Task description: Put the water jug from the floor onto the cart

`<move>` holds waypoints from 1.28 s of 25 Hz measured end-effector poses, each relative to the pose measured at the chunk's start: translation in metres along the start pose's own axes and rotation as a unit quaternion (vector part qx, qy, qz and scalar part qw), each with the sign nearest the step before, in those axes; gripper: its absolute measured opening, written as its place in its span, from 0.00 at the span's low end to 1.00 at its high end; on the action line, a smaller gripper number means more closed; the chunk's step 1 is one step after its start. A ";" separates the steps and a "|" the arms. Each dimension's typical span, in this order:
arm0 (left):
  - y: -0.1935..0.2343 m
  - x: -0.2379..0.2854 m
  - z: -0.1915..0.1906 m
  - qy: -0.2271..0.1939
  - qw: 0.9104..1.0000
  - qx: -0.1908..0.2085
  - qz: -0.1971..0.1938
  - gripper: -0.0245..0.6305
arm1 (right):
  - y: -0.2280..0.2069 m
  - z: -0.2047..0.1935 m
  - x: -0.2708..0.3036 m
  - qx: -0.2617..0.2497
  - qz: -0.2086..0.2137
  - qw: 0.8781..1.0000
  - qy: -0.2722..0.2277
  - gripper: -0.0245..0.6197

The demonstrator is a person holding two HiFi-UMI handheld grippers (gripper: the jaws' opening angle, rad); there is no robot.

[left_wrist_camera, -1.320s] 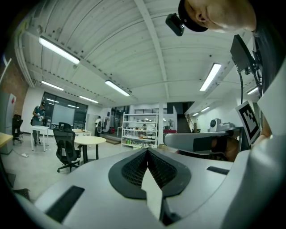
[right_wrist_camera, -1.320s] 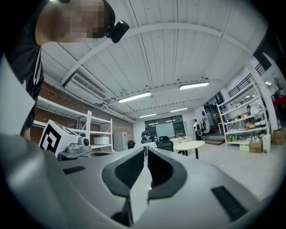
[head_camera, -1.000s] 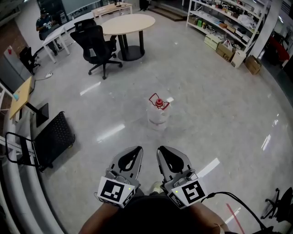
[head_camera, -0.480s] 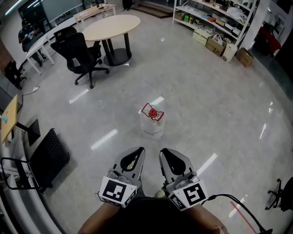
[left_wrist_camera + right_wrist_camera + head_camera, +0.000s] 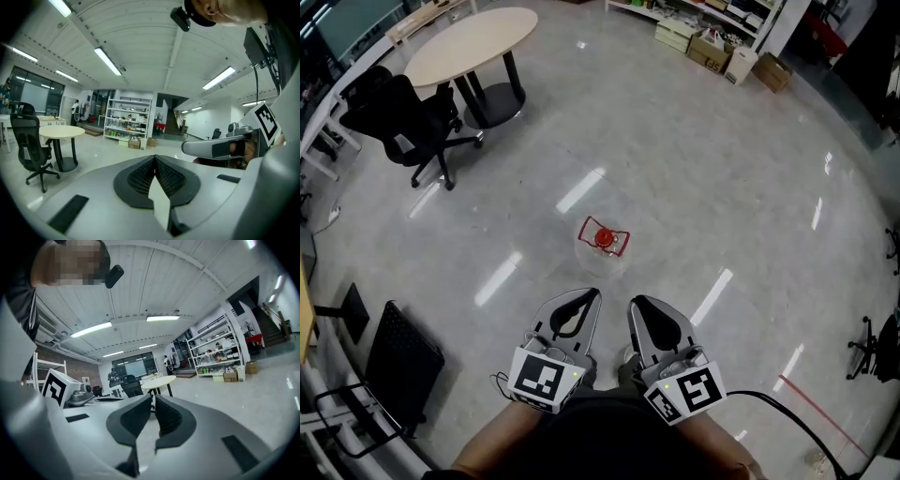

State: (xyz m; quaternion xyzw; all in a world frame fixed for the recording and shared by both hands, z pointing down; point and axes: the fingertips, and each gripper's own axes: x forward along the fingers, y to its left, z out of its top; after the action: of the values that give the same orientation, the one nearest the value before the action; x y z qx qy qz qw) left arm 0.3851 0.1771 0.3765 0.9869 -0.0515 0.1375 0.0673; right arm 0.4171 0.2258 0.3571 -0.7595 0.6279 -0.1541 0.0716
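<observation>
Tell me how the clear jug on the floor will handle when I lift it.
The jug looks like clear rigid plastic, so it is probably stiff, not floppy. I cannot tell how full it is; if full, expect it to be heavy and sloshing. The red handle on top looks thin and may swing, so the jug could sway when lifted.
</observation>
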 end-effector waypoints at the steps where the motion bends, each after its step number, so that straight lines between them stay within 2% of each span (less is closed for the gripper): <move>1: 0.006 0.011 -0.002 0.005 1.000 -0.003 -0.004 0.04 | -0.008 -0.001 0.009 0.002 -0.004 1.000 0.002 0.05; 5: 0.029 0.059 -0.001 0.020 1.000 -0.008 -0.008 0.04 | -0.046 0.002 0.045 0.009 -0.011 1.000 0.009 0.05; 10: 0.057 0.125 -0.004 0.039 0.999 -0.026 0.016 0.04 | -0.111 0.001 0.089 0.021 0.001 0.999 0.030 0.05; 14: 0.086 0.164 -0.028 0.052 0.997 -0.035 0.034 0.04 | -0.152 -0.029 0.121 0.042 0.001 0.997 0.057 0.05; 17: 0.112 0.194 -0.087 0.067 0.997 -0.039 0.024 0.04 | -0.178 -0.083 0.147 0.045 -0.014 0.997 0.067 0.06; 20: 0.138 0.224 -0.167 0.085 0.996 -0.036 0.013 0.04 | -0.208 -0.164 0.172 0.047 -0.034 0.995 0.076 0.09; 23: 0.176 0.253 -0.248 0.092 0.994 -0.040 0.035 0.05 | -0.251 -0.252 0.192 0.063 -0.069 0.992 0.081 0.11; 27: 0.239 0.284 -0.349 0.091 0.989 -0.084 0.086 0.10 | -0.308 -0.363 0.215 0.105 -0.120 0.984 0.077 0.14; 32: 0.288 0.320 -0.444 0.098 0.980 -0.137 0.105 0.16 | -0.352 -0.458 0.244 0.135 -0.167 0.973 0.085 0.21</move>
State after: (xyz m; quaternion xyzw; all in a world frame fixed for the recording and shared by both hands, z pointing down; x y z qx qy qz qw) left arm 0.5390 -0.0683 0.9227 0.9390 -0.1664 0.2316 0.1922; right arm 0.6361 0.0974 0.9305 -0.8208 0.4698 -0.3114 0.0930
